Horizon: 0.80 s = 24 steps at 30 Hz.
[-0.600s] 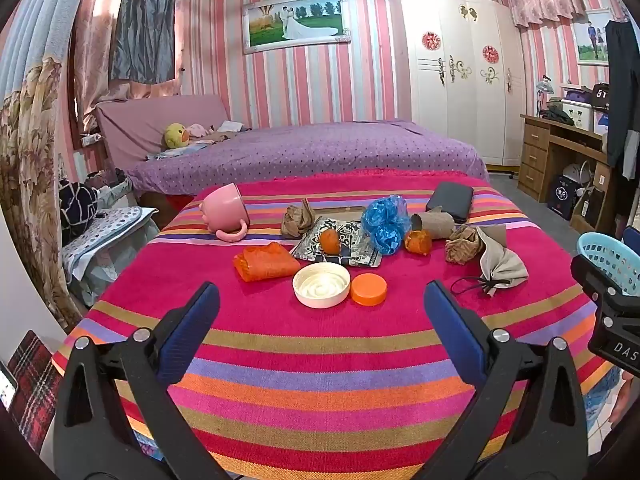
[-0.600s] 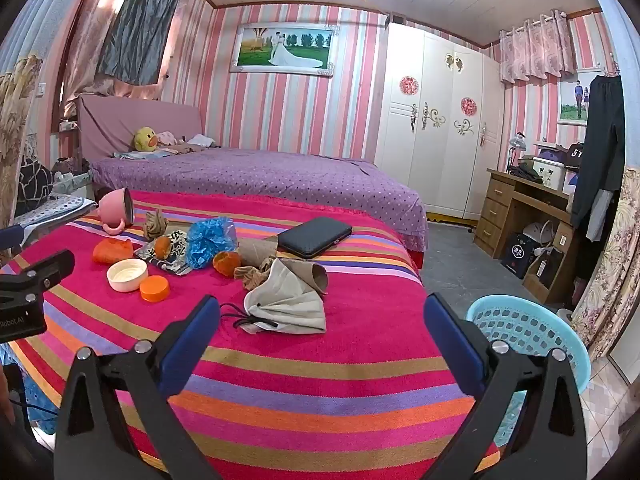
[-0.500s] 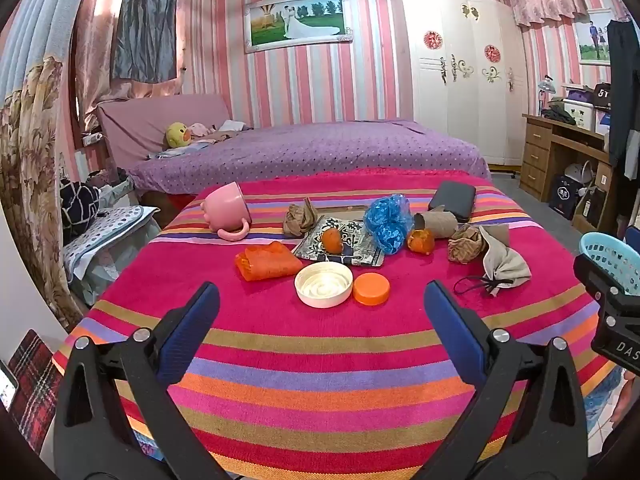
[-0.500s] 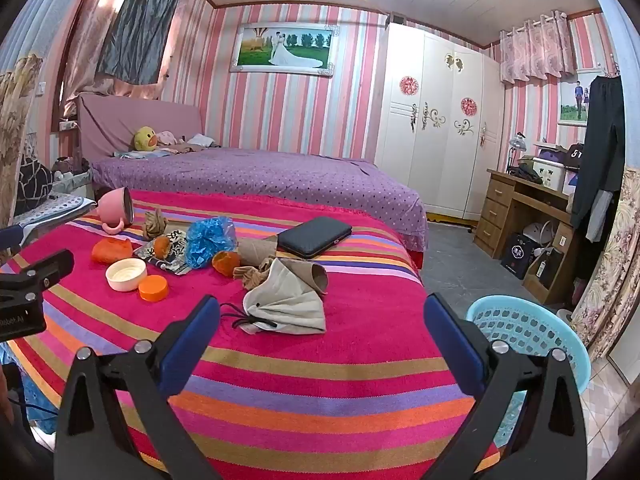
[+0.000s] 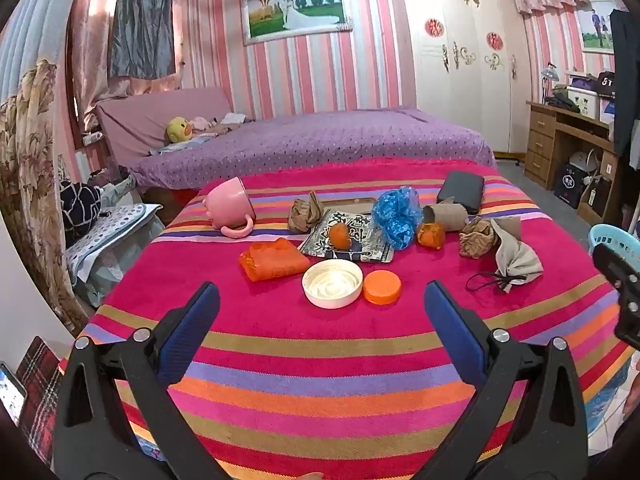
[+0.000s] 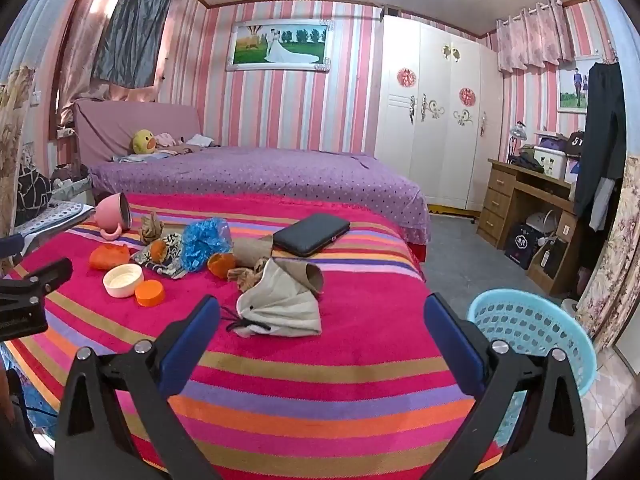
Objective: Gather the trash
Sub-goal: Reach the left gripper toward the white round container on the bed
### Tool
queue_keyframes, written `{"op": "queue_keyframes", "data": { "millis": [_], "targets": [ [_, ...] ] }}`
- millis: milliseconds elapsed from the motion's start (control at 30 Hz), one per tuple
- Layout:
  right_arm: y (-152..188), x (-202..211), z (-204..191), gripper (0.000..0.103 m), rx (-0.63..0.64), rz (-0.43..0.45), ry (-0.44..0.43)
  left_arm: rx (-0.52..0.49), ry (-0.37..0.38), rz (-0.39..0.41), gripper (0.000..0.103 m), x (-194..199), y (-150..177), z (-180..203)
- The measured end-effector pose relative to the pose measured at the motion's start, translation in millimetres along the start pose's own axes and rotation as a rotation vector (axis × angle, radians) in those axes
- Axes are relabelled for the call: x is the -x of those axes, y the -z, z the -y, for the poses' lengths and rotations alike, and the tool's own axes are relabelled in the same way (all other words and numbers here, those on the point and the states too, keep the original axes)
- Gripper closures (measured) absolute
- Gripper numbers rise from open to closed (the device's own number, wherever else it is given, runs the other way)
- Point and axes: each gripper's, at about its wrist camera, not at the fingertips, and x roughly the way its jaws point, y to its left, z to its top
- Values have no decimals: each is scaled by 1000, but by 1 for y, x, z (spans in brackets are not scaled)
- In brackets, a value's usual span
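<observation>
— How do the grippers look?
— The left gripper (image 5: 322, 298) and the right gripper (image 6: 322, 310) both have black plastic arms, blue pads (image 5: 188, 330) and round silver screws (image 5: 140, 335).

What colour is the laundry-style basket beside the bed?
Light blue basket, clearest in the right wrist view.

Crumpled brown paper wads (image 5: 478, 232), orange peels (image 5: 431, 235) and a blue plastic bag (image 5: 394, 216) lie scattered beside a light-blue basket (image 6: 532, 330).
</observation>
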Motion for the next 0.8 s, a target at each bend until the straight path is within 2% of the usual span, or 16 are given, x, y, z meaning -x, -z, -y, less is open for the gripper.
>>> {"op": "queue_keyframes", "data": {
  "millis": [133,300,467,567,667,733,800],
  "targets": [
    [-13,-5,6,4,6,1,5,-20,-13,11,4,-3,-12,-2],
    [-30,-31,20,4,1,-57,-14,-23,-1,10,4,-21,-31,-4],
    [-49,-54,30,4,7,-39,-26,-39,-27,-2,4,-46,-43,-10],
    [-49,-69,36,4,-5,-55,-43,-25,-49,-29,4,-62,-38,-19],
    [-33,-79,42,4,-18,-65,-49,-27,-65,-72,4,-77,-27,-25],
    [-25,-90,46,4,-32,-121,-69,-46,-58,-119,4,-88,-17,-25],
    [-19,-93,49,4,-39,-139,-75,-53,-36,-149,4,-94,-9,-24]
  ]
}}
